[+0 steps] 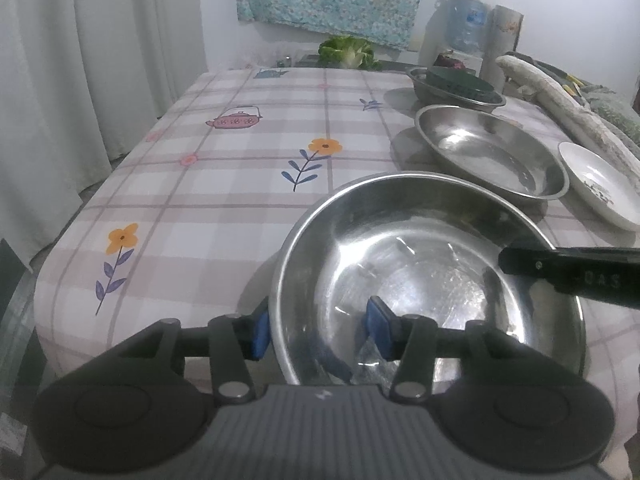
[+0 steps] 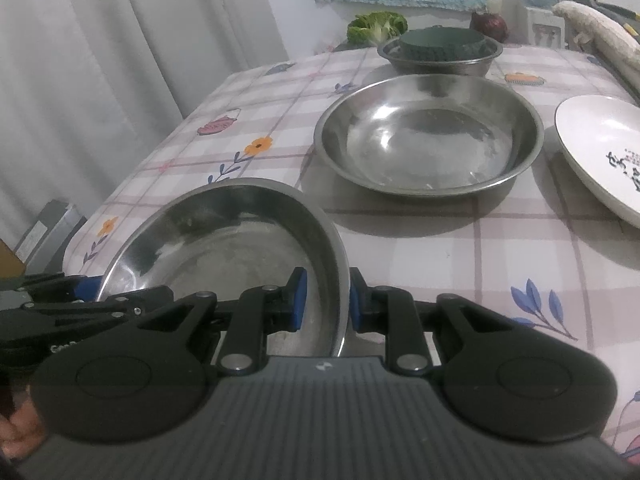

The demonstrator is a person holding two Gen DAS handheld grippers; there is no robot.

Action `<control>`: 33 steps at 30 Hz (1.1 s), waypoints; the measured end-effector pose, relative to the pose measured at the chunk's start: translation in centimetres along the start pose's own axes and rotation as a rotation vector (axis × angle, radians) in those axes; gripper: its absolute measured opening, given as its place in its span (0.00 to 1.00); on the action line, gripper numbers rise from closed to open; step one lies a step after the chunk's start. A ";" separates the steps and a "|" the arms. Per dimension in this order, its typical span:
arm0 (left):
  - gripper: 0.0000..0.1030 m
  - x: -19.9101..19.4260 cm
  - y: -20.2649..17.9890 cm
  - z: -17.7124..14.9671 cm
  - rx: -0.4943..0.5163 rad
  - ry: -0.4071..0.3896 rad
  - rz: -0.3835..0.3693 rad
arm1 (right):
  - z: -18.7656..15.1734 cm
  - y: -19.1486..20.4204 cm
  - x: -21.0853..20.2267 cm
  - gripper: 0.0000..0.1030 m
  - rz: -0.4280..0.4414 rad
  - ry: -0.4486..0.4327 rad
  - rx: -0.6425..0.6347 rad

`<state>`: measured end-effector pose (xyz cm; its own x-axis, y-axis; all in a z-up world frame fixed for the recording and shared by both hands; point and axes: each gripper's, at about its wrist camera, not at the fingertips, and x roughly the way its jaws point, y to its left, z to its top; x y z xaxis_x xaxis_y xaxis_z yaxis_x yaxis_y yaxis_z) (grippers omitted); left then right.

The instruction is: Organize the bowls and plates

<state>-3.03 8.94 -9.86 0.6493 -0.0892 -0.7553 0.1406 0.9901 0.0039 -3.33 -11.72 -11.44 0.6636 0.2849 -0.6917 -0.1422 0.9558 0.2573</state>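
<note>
The left claw [image 1: 318,326] is standing partly open astride the near-left rim of a steel plate [image 1: 424,280]; one blue pad is sitting outside the wall, the other inside, and a clear gap is showing at the inner pad, so it is not pinching. The right claw [image 2: 326,300] is gripping the same steel plate [image 2: 224,240] at its right rim, jaws nearly closed with a blue pad pressing on each side of the wall. The plate is tilting, its right edge raised, above the near edge of the counter [image 1: 240,160], which is wearing a checked cloth printed with flowers and teapots.

Moving rightward, a second steel plate [image 2: 428,136] is resting flat on the cloth, well apart from the held one. Behind it a steel bowl [image 2: 440,54] is holding a dark green round object [image 2: 438,44]. At the far right a white plate [image 2: 600,148] with dark markings is sitting on the cloth, just beside the second steel plate.

At the far end a leafy green vegetable [image 2: 378,26] is lying, with a dark red onion [image 2: 490,24] to its right.
</note>
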 end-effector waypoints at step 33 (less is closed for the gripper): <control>0.48 1.0 0.5 0.6 -0.017 -0.012 -0.020 | 0.0 0.2 0.7 0.22 -0.028 0.005 -0.016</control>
<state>-1.86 9.30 -10.16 0.6557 -0.1101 -0.7470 0.1411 0.9897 -0.0220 -2.90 -11.34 -11.84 0.6639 0.2587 -0.7017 -0.1360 0.9644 0.2269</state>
